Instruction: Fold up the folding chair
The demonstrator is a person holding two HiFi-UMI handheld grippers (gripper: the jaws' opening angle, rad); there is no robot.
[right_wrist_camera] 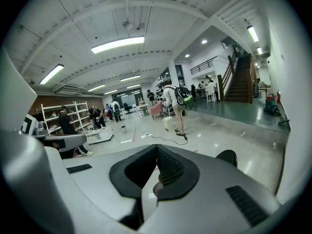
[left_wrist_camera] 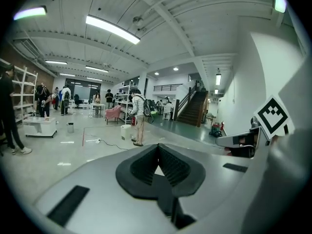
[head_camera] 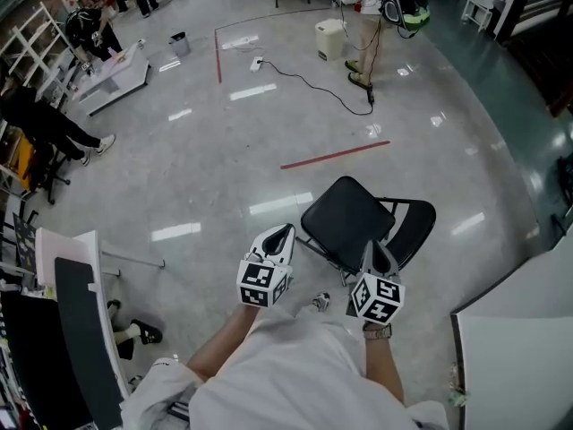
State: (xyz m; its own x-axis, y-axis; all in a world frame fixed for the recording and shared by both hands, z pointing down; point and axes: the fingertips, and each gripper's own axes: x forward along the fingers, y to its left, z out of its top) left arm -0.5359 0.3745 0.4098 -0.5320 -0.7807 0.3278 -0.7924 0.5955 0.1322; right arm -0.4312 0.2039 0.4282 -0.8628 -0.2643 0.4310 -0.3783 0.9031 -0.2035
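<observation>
Glossy grey floor [head_camera: 224, 177], red tape [head_camera: 334, 155], unfolded folding chair [head_camera: 345, 218], staircase [left_wrist_camera: 192, 108] beyond

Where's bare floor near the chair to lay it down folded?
Bare floor between the folding chair and the red tape strip, and left of the chair out to the white desk. Crowded on the right, where the white table stands close.

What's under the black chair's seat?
Thin metal legs poke out below the folding chair's seat, standing on the shiny floor. The seat covers everything else beneath it.
</observation>
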